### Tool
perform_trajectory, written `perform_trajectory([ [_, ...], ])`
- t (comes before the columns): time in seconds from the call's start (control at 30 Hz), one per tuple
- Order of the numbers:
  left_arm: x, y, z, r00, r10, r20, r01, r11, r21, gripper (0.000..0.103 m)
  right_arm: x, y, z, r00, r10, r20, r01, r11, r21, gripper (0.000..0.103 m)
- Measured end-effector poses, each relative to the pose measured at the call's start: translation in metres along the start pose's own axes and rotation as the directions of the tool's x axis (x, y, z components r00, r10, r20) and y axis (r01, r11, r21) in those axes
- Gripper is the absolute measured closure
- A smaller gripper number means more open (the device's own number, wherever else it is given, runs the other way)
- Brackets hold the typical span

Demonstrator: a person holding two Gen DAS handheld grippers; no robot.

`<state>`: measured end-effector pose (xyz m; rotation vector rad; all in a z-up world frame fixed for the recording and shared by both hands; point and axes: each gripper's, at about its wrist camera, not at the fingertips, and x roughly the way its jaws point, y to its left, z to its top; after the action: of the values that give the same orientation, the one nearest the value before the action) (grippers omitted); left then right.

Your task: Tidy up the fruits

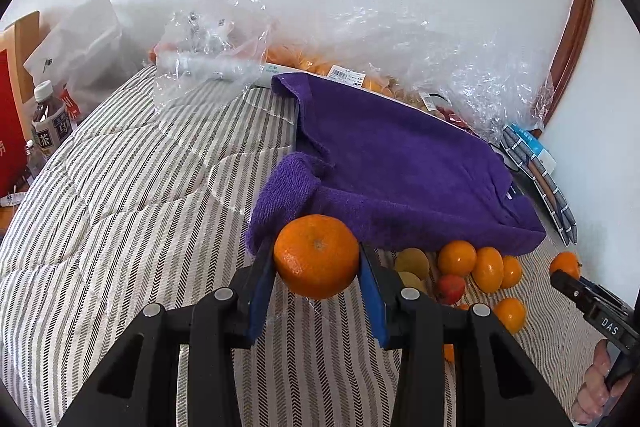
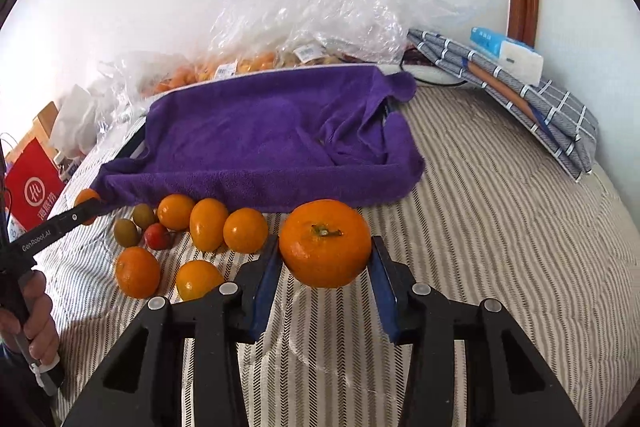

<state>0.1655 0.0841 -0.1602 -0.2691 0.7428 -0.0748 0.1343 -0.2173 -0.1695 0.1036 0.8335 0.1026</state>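
Note:
My left gripper (image 1: 317, 259) is shut on a mandarin (image 1: 316, 255) and holds it above the striped bedcover, near the front left corner of a tray lined with a purple towel (image 1: 400, 163). My right gripper (image 2: 325, 247) is shut on another mandarin (image 2: 325, 243) in front of the same towel-lined tray (image 2: 272, 135). Several loose mandarins (image 2: 208, 225), two green fruits (image 2: 126, 231) and a small red fruit (image 2: 157, 236) lie on the cover before the tray. The left gripper (image 2: 86, 207) with its mandarin shows at the far left of the right wrist view.
Clear plastic bags of fruit (image 1: 360, 59) lie behind the tray against the wall. A folded checked cloth (image 2: 520, 95) and a tissue pack (image 2: 508, 53) lie at the right. A bottle (image 1: 48, 119) and a red bag (image 2: 34, 183) stand off the left edge.

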Motion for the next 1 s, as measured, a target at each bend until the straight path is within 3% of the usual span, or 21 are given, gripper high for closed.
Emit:
perform_trajectory([
  [0.23,-0.018,-0.004,0.007,1.0,0.009,0.023,-0.009,1.0,0.002,0.065,-0.02,-0.004,0.018,0.998,-0.015,0.062,0.016,1.0,-0.006,0.06],
  [0.47,-0.026,-0.023,0.048,0.997,0.019,0.081,-0.024,0.998,0.057,0.064,-0.019,-0.006,0.042,0.995,-0.016,0.101,0.019,1.0,-0.024,0.06],
  [0.7,-0.007,-0.034,0.082,0.991,0.029,0.132,-0.036,0.998,0.053,0.064,0.004,-0.006,0.067,0.993,-0.014,0.117,0.017,1.0,-0.026,0.06],
  [1.0,0.047,-0.048,0.11,0.993,0.052,0.103,-0.058,0.996,0.061,0.064,0.047,0.004,0.105,0.992,-0.003,0.123,0.006,1.0,-0.028,0.06],
])
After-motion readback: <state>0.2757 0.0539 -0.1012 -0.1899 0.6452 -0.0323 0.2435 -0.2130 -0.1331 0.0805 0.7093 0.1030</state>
